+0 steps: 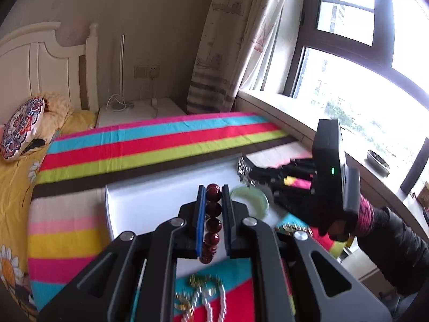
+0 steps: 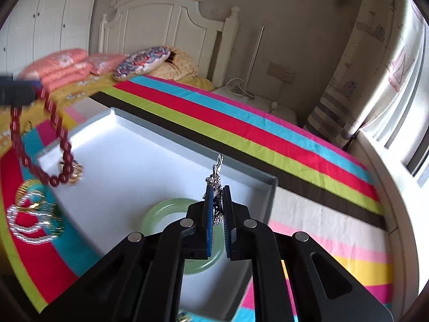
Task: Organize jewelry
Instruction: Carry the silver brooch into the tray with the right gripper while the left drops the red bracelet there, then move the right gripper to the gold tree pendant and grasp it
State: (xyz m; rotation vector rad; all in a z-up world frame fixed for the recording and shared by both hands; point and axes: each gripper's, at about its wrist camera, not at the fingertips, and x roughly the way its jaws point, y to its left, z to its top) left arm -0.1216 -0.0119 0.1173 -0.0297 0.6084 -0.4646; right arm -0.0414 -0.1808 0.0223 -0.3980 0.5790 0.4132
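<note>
Dark red bead strand: pinched between the pads of the left gripper, hanging over the white tray's near edge. Silver ornament: clamped upright in the right gripper, just above the green jade bangle lying in the tray. Step judged: carrying pieces to the tray; next, lower and release each clear of the bangle. Beyond, pearl strands wait on the striped bedspread. Both tools angle downward.
</note>
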